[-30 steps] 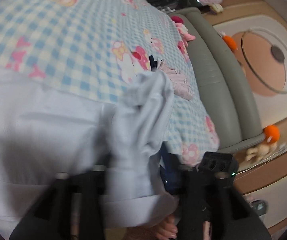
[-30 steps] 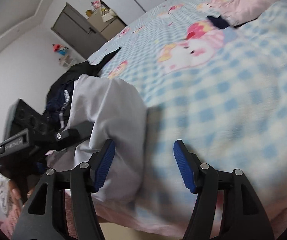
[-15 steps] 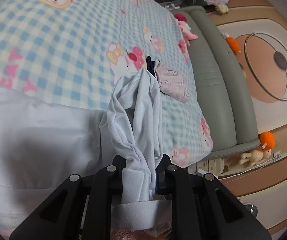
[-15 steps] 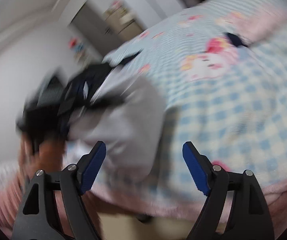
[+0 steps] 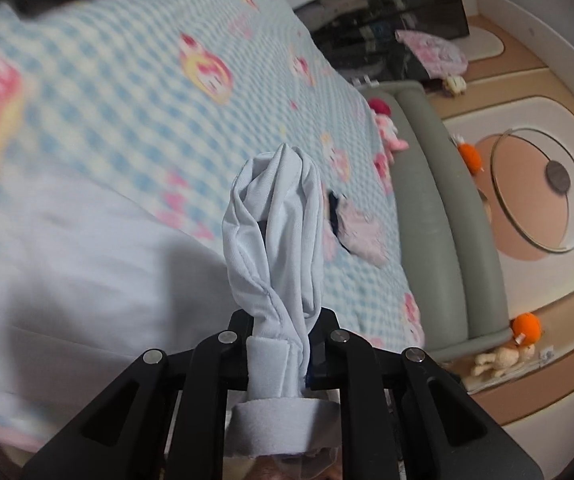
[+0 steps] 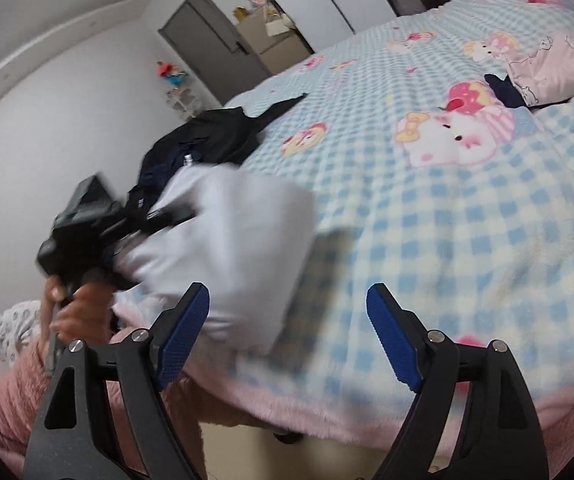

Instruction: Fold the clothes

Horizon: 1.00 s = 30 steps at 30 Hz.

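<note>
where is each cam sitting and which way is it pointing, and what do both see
Left wrist: rides the left gripper, looking along its fingers across the checked blanket toward the grey bed frame; its black fingers show, shut on the pale blue garment.
Right wrist: rides the right gripper, facing over the bed toward the grey door; its open blue pads show, plus the hand holding the left gripper.
Shared: the garment, the blanket, the pink folded clothing.
</note>
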Each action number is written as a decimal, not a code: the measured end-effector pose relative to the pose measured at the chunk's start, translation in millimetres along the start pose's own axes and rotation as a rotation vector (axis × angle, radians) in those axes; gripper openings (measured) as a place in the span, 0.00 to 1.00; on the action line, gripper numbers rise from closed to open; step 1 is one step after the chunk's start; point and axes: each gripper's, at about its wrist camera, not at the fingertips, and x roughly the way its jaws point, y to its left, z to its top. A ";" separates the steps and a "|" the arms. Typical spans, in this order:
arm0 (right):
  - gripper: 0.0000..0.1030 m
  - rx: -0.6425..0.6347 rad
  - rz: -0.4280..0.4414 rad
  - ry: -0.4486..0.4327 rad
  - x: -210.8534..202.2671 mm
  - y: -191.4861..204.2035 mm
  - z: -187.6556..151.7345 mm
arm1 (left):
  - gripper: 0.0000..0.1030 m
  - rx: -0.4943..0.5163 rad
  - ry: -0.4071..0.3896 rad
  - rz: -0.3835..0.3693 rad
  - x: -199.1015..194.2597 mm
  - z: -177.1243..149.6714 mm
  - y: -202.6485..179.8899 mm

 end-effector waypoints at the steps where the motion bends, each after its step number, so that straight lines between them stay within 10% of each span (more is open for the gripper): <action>1: 0.80 -0.010 -0.016 0.008 7.2 4.6 6.7 | 0.13 0.005 -0.005 0.015 -6.3 3.3 4.5; 13: 0.81 -0.047 -0.206 0.208 121.6 38.8 28.4 | 0.21 -0.018 0.049 0.194 -11.5 11.0 84.2; 20: 0.82 0.102 -0.147 0.169 100.8 19.4 21.6 | 0.64 0.063 -0.039 0.172 -33.0 7.0 73.0; 26: 0.89 0.100 -0.014 0.263 126.8 36.4 4.8 | 0.56 0.109 0.001 0.180 -23.3 1.3 66.8; 30: 0.64 0.130 0.017 0.229 125.5 41.6 10.4 | 0.48 0.139 0.027 0.184 -16.8 -2.5 62.7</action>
